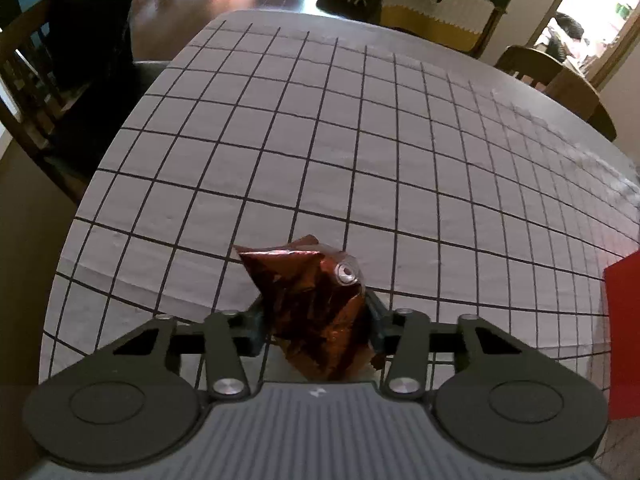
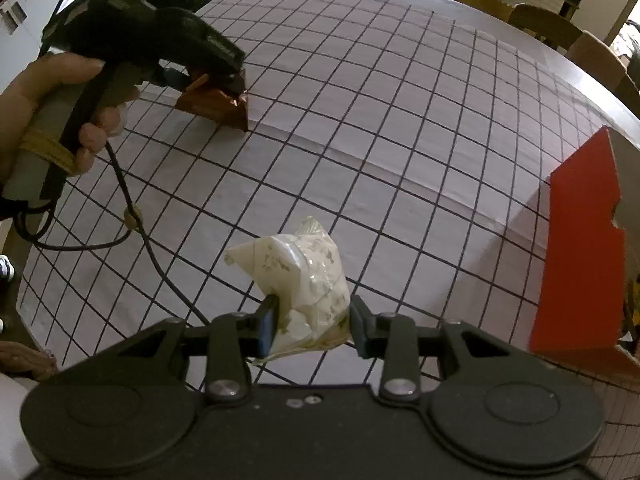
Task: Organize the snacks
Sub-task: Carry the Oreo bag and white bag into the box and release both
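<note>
My left gripper (image 1: 316, 316) is shut on a crumpled copper-brown foil snack packet (image 1: 312, 304) and holds it over the checked tablecloth. In the right wrist view the left gripper (image 2: 208, 80) holds that brown packet (image 2: 216, 106) low, touching or just above the cloth at the upper left. My right gripper (image 2: 312, 322) is shut on a cream-white printed snack packet (image 2: 304, 280) and holds it above the cloth. A red cardboard box (image 2: 580, 248) stands open at the right edge of the table; it also shows in the left wrist view (image 1: 624, 336).
The round table (image 1: 360, 140) carries a white cloth with a black grid. Wooden chairs (image 1: 560, 80) stand round it, one with a dark garment (image 1: 92, 28) on the left. A cable (image 2: 136, 216) hangs from the left gripper across the cloth.
</note>
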